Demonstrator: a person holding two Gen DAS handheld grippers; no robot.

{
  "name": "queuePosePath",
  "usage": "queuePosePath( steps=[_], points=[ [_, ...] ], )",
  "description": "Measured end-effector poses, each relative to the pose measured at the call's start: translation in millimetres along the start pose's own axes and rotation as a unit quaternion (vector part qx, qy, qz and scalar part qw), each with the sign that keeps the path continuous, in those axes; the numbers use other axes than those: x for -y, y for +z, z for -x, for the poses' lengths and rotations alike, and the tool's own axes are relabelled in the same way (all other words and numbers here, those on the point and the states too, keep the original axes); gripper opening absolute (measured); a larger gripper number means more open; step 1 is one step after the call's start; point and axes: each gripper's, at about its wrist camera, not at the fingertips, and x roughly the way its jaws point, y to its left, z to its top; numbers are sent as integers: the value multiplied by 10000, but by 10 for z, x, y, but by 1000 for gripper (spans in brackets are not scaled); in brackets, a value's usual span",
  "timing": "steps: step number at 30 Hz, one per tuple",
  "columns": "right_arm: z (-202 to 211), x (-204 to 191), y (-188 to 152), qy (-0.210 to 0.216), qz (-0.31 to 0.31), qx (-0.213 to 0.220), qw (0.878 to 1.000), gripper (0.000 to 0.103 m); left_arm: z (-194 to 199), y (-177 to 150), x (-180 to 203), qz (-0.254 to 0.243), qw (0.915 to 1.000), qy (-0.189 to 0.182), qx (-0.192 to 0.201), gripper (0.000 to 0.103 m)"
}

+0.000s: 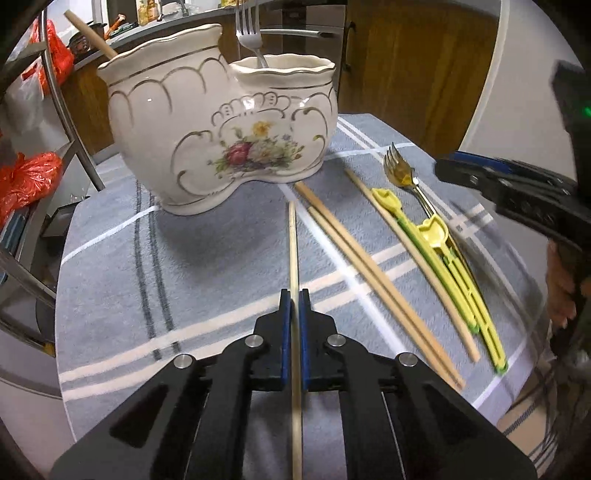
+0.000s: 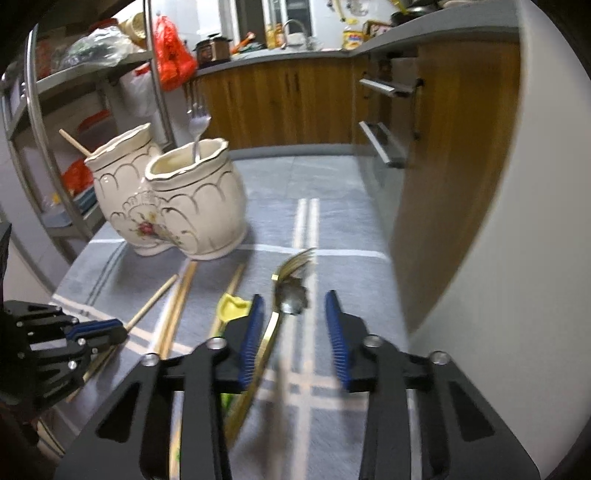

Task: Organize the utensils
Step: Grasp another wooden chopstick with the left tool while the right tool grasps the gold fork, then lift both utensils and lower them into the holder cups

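Observation:
My left gripper [image 1: 294, 295] is shut on a single wooden chopstick [image 1: 292, 243] that points toward the cream two-pot ceramic holder [image 1: 207, 122]. The holder's left pot has a chopstick [image 1: 88, 35] in it, the right pot a silver fork [image 1: 249, 35]. On the cloth lie a chopstick pair [image 1: 373, 280], another chopstick [image 1: 406, 254], yellow-green plastic utensils [image 1: 443, 258] and a gold fork [image 1: 400, 171]. My right gripper [image 2: 293, 306] is open, its jaws on either side of the gold fork [image 2: 280, 295], a little above the cloth. The holder [image 2: 192, 206] stands far left of it.
The blue-grey striped cloth [image 1: 184, 295] covers the table. A metal shelf rack [image 1: 62, 122] with red bags stands left of the holder. Wooden cabinets [image 2: 295, 103] and a white wall [image 2: 517, 221] lie behind and to the right.

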Motion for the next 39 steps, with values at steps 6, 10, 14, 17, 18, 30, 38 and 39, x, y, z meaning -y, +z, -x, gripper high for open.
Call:
queuePosePath(
  steps=[6, 10, 14, 17, 18, 30, 38, 39],
  points=[
    [-177, -92, 93, 44, 119, -200, 9997, 18, 13, -70, 14, -205, 9998, -14, 6, 4],
    [-312, -87, 127, -46, 105, -374, 9992, 14, 28, -93, 19, -189, 9997, -81, 99, 6],
    [-430, -94, 124, -117, 123, -502, 9986, 10, 52, -151, -8, -157, 9996, -167, 179, 6],
    [-439, -117, 135, -134, 185, -502, 9985, 6, 77, -161, -40, -167, 9994, -205, 200, 6],
    [-438, -115, 134, -133, 199, -501, 9985, 5, 82, -164, -47, -175, 9994, -218, 204, 6],
    [157, -241, 114, -9, 220, 384, 9990, 4, 324, -233, -215, -251, 9955, -642, 645, 4],
    [703, -297, 57, -54, 237, 1143, 9932, 4, 777, -274, -299, -369, 9837, -710, 1610, 4],
    [780, -317, 44, -58, 271, 1249, 9918, 4, 826, -283, -312, -368, 9817, -705, 1728, 4]
  ],
)
